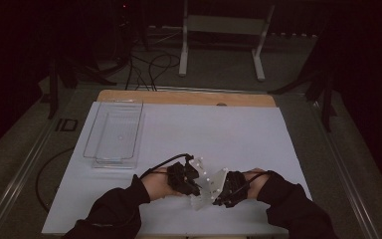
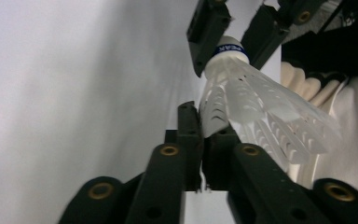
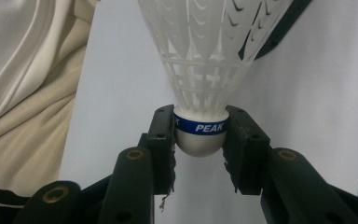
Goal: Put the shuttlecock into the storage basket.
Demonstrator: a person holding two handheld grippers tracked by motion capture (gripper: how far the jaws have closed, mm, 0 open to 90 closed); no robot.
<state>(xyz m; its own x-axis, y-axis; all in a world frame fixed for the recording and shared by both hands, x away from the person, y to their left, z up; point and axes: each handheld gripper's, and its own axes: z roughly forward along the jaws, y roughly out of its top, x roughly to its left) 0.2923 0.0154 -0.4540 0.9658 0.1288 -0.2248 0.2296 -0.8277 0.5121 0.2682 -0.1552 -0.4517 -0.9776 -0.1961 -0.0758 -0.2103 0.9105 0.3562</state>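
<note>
Gripping shuttlecock (image 3: pixel 200 135): "PEAK" band (image 3: pixel 201 127) legible.

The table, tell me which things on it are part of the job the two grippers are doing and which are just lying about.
In the job:
- shuttlecock, white with a blue PEAK band
- right gripper, jaws shut on its cork
- left gripper, jaws pinching its skirt edge

Lying about:
- clear plastic tray, empty, far left on the table
- white sheet covering the table
</note>
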